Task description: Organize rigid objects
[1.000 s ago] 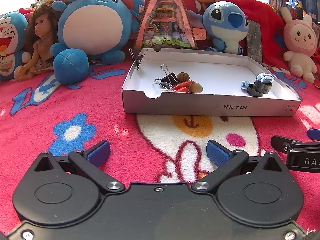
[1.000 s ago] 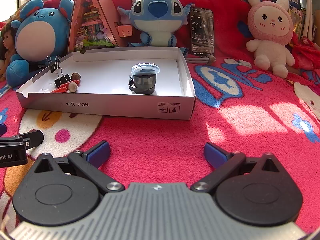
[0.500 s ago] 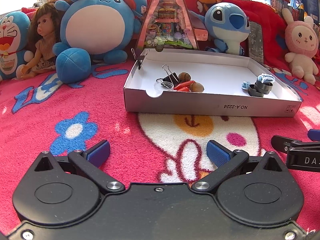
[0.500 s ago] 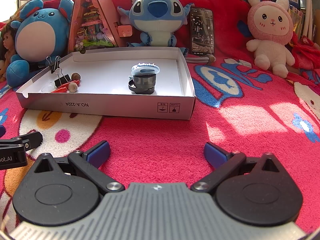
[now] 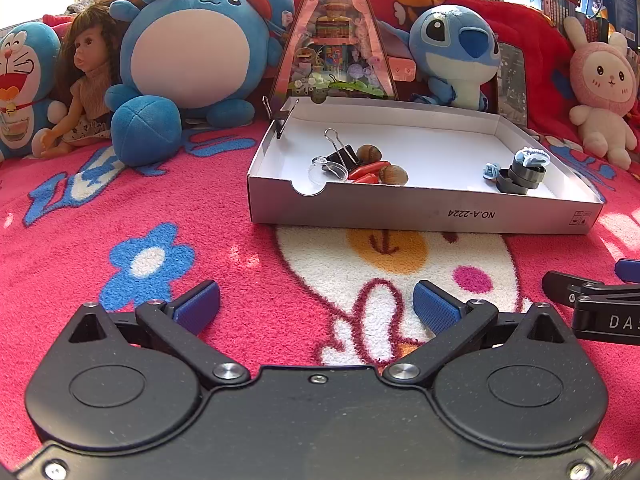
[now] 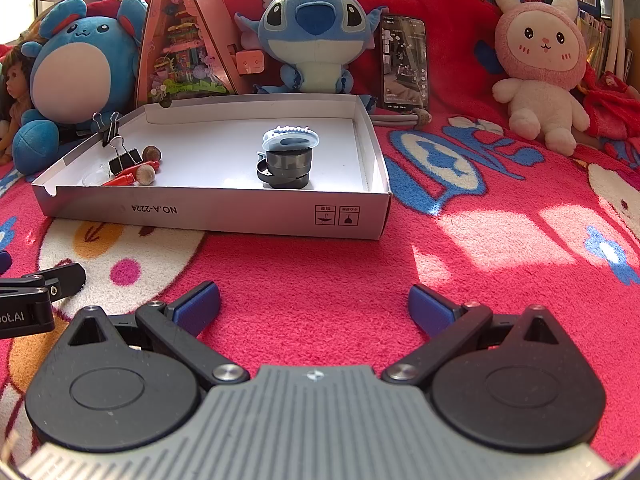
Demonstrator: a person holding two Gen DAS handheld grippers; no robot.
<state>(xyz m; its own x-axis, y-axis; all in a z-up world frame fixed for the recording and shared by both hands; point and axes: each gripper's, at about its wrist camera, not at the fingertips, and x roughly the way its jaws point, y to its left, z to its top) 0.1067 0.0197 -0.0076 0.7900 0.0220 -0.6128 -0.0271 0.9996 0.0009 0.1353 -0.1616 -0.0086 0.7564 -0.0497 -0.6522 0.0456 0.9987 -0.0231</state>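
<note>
A shallow white cardboard tray [image 5: 420, 210] [image 6: 224, 214] lies on the pink carpet. At its left end sit a black binder clip [image 5: 344, 154] [image 6: 124, 156], two brown nuts [image 5: 394, 174], red pieces [image 5: 366, 170] and a clear round lens [image 5: 328, 170]. At its right end stands a stack of dark grey rings [image 5: 520, 174] [image 6: 286, 166] with a pale blue clip on top. Another binder clip [image 5: 280, 116] grips the tray's far left corner. My left gripper [image 5: 316, 306] and right gripper [image 6: 314, 306] both hover open over the carpet in front of the tray, holding nothing.
Plush toys line the back: a round blue one [image 5: 192, 52], Stitch [image 6: 312, 36], a pink rabbit [image 6: 540, 64], Doraemon [image 5: 24, 80] and a doll [image 5: 86, 80]. A triangular miniature house [image 5: 334, 36] and a phone [image 6: 404, 62] stand behind the tray. The other gripper's finger [image 5: 588, 296] shows at the right edge.
The left wrist view has shifted slightly, so the tray sits a little further right in it. The right gripper and all objects have stayed still.
</note>
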